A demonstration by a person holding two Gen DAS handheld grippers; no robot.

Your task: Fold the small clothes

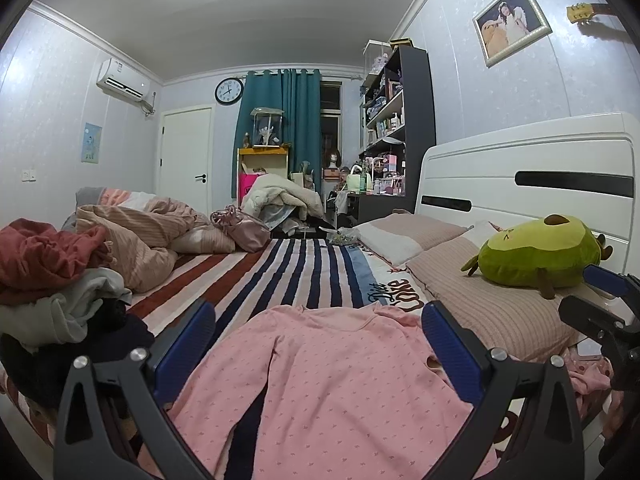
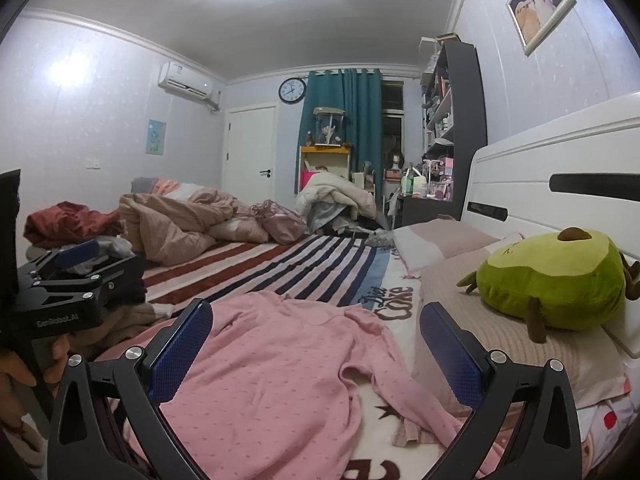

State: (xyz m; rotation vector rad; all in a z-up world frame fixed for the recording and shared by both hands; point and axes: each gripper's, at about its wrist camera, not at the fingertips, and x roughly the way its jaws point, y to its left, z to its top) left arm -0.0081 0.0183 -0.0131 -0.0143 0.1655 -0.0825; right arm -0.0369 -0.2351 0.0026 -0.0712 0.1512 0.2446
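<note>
A pink long-sleeved top (image 1: 320, 384) lies spread out flat on the bed, with one sleeve running toward the pillows. My left gripper (image 1: 318, 344) hovers open just above its near part, blue pads wide apart with nothing between them. In the right wrist view the same pink top (image 2: 280, 360) lies under my right gripper (image 2: 316, 352), also open and empty. The right gripper's body (image 1: 600, 312) shows at the right edge of the left view. The left gripper (image 2: 76, 276), held by a hand (image 2: 24, 364), is at the left of the right view.
A pile of other clothes (image 1: 52, 280) is heaped at the left. A green avocado plush (image 1: 540, 252) rests on striped pillows (image 1: 488, 308) against the white headboard (image 1: 520, 168). A crumpled duvet (image 1: 132, 232) lies further back on the striped blanket (image 1: 288, 276).
</note>
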